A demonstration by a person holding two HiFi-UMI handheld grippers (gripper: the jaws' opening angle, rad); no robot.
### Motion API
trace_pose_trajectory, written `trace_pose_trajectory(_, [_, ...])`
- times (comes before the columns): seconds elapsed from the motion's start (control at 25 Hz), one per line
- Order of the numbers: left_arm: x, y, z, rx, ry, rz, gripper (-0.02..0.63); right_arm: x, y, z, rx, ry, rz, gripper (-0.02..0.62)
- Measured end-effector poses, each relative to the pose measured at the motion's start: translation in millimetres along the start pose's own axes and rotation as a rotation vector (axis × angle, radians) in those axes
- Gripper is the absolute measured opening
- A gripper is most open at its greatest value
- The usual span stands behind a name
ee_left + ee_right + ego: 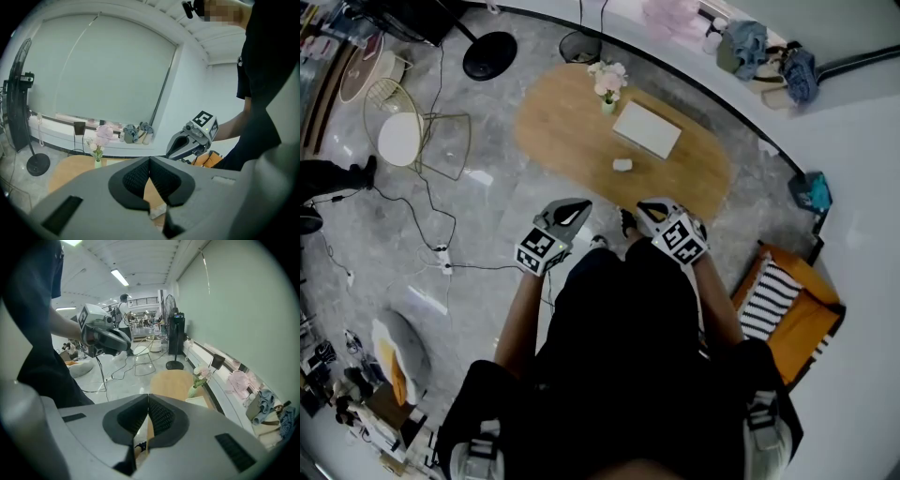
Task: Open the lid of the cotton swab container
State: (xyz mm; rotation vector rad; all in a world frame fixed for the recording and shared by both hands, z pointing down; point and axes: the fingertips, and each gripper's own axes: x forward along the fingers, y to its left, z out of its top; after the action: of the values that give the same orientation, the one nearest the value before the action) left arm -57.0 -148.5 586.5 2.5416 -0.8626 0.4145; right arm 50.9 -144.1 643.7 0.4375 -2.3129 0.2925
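Wood oval table (pixel 572 122) — white rounded container (pixel 622 165); L tongs (pixel 574 210), R tongs (pixel 651 212) shut.

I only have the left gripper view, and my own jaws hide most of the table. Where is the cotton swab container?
Observer: The head view shows a small white container alone on the wooden table, nearer the person than the flat white box.
Operator: Are the grippers over it?
Observer: No. The left gripper and right gripper show at the table's near edge, short of it.
Operator: Right jaws?
Observer: The right gripper view shows them together, with nothing between.
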Motion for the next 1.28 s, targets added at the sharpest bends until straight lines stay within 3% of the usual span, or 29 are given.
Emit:
trace_pose_trajectory(0.52, [46,13,-4,-0.044,0.026,-0.019,0.000,50,-43,-27,0.026,0.050,0.093,-0.006])
trace_pose_trajectory(0.96, [72,38,-39,-0.126,0.037,0.016,-0.001,166,-95,-107,-0.066,0.195,0.116,-0.003])
trace_pose_trajectory(1.0, [73,40,-42,-0.130,0.041,0.017,0.000,177,-99,-116,-0.074,0.217,0.114,0.002])
trace_pose_trajectory(1.08, [75,44,-49,-0.142,0.049,0.016,0.000,198,-105,-133,-0.083,0.255,0.115,0.072])
trace_pose_trajectory(1.28, [84,59,-67,-0.162,0.066,0.010,0.000,246,-116,-172,-0.132,0.328,0.117,0.124])
